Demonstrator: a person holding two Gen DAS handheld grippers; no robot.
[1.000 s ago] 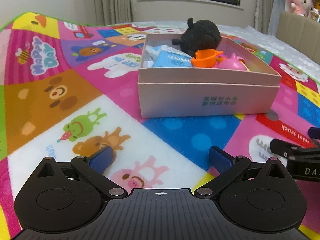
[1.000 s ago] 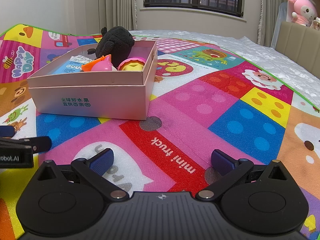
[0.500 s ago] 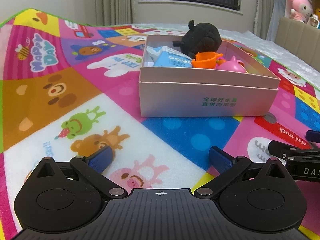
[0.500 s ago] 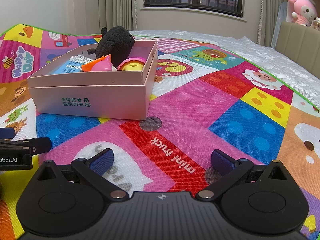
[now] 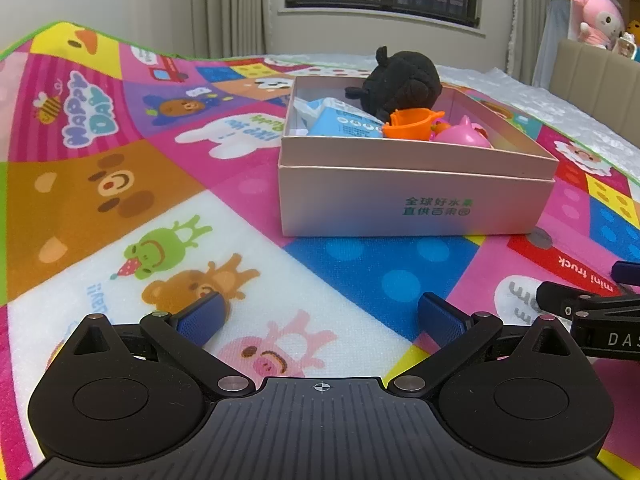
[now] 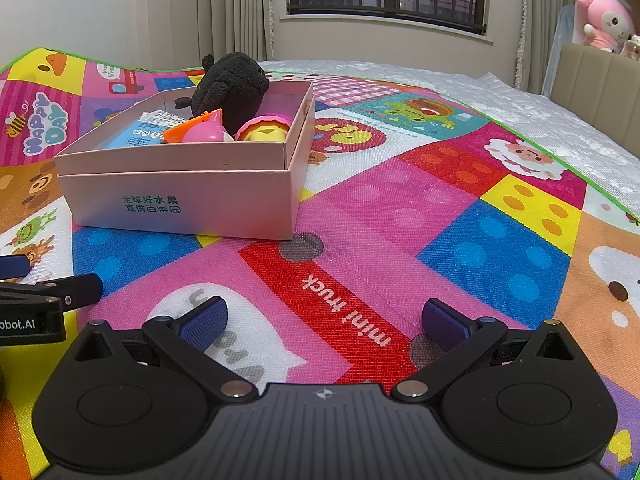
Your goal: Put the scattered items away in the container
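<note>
Pink box [image 5: 416,204] holds black plush [image 5: 404,80], perhaps a pig; both grippers [image 5: 320,316] [image 6: 324,320] spread, empty.

matt cardboard box [image 5: 416,200], fuzzy black plush [image 5: 404,80], glossy plastic toys [image 5: 412,124], woven-textured play mat [image 6: 400,216]

pink box [image 6: 188,196] sits on the play mat [image 6: 400,208], toys piled inside; right gripper [image 6: 324,320] spread wide, holding nothing
</note>
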